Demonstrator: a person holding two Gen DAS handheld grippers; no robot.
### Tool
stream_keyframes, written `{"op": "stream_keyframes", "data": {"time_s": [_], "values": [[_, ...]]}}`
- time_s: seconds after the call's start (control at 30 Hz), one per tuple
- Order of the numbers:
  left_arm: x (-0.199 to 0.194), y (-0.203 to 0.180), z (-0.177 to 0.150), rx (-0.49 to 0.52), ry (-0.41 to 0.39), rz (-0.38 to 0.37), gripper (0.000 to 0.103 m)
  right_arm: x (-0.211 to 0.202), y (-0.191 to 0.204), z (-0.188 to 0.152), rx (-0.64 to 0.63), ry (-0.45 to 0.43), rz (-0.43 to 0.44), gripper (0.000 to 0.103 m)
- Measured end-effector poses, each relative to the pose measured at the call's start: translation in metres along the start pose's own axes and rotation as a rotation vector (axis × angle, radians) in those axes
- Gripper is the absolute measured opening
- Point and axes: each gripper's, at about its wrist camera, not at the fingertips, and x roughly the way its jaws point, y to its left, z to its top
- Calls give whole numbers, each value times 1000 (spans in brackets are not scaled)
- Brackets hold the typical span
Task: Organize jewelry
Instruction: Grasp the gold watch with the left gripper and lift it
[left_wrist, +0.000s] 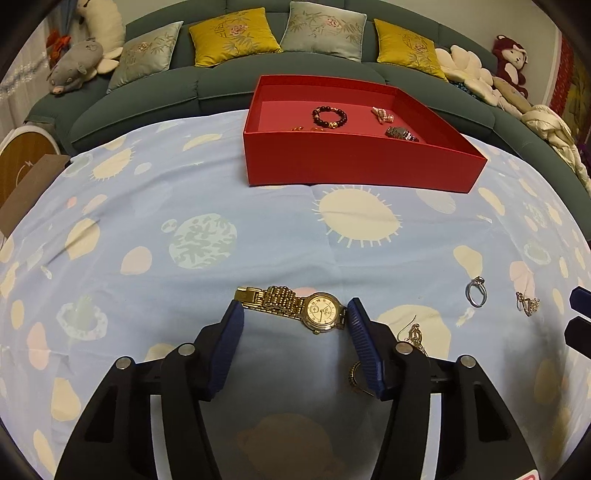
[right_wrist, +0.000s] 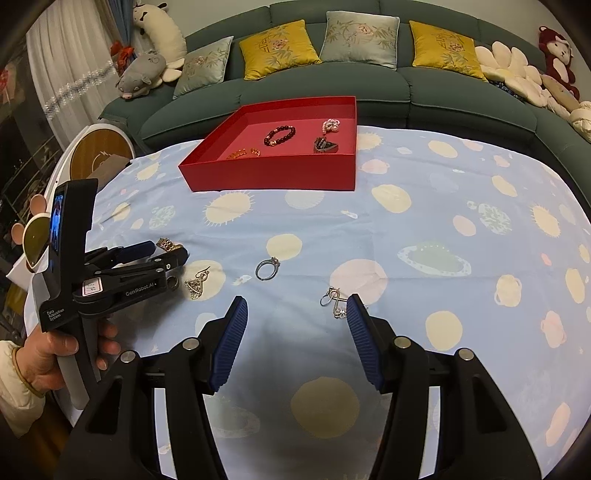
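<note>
Left tool (left_wrist: 294, 314) straddles the gold watch (left_wrist: 295, 305), jaws half-open, pads at its two ends but not clearly pressing; the right tool (right_wrist: 297, 314) hovers half-open and empty just beside a silver earring (right_wrist: 334, 301). Inside the red box (left_wrist: 362, 162) lie a dark bead bracelet (left_wrist: 330, 117), a pink piece and a dark watch. Still out on the worktop (left_wrist: 221, 206), in front of the box, are the watch, a ring (left_wrist: 475, 291) and earrings. The watch's long axis runs roughly parallel to the box's front wall, dial toward the ring.
</note>
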Motion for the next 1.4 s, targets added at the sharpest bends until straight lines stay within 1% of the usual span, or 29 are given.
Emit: {"op": "stream_keyframes", "data": {"time_s": [0.07, 0.13, 0.2, 0.23, 0.37, 0.5, 0.57, 0.67, 0.7, 0.73, 0.77, 0.83, 0.97, 1.03, 1.07, 1.1, 1.2, 1.27, 1.37, 1.4], "values": [[-2, -2, -2, 10, 7, -2, 51, 0, 2, 1, -5, -2, 4, 54], [-3, -1, -5, 15, 14, 11, 51, 0, 5, 1, -11, -4, 7, 54], [-6, 6, -9, -5, 22, 36, 52, 0, 6, 2, -12, -4, 9, 54], [-7, 12, -10, -26, 26, 34, 52, 0, 6, 2, -11, -5, 10, 54], [-14, 24, -5, -112, 24, -30, 51, -1, 8, 3, -12, -9, 14, 54], [-6, 20, 1, -165, 42, -57, 51, -1, 12, 3, -14, -10, 23, 54], [-2, 15, 5, -178, 24, -37, 51, -1, 15, 3, -19, -11, 25, 54], [3, 8, 7, -150, 3, -3, 51, 0, 18, 3, -24, -10, 25, 54], [3, 7, 6, -141, -4, 11, 45, 1, 18, 3, -23, -9, 26, 54], [2, 6, 4, -128, -9, 25, 37, 2, 18, 3, -22, -7, 26, 54], [1, 7, 3, -116, -12, 27, 35, 2, 18, 3, -22, -6, 26, 54], [-1, 8, 1, -105, -11, 19, 24, 2, 17, 4, -22, -5, 26, 54], [-4, 8, -1, -83, -8, 15, 24, 2, 17, 5, -22, -6, 28, 54], [-7, 8, -1, -72, -10, 6, 20, 2, 18, 5, -25, -9, 28, 54], [-8, 9, 0, -74, -6, -10, 19, 2, 17, 5, -26, -8, 26, 54], [-11, 11, 1, -79, -12, -21, 1, 3, 16, 4, -24, -5, 21, 54], [-23, 14, 4, -74, -35, -73, 0, 9, 7, 2, -14, 9, -3, 54], [-27, 14, 5, -70, -43, -79, 0, 15, -2, 1, 1, 23, -18, 54], [-20, 16, 1, -77, -5, -73, 0, 24, -13, -1, 25, 40, -44, 54], [-17, 17, -1, -87, 11, -63, 2, 25, -15, -2, 34, 44, -45, 54]]}}
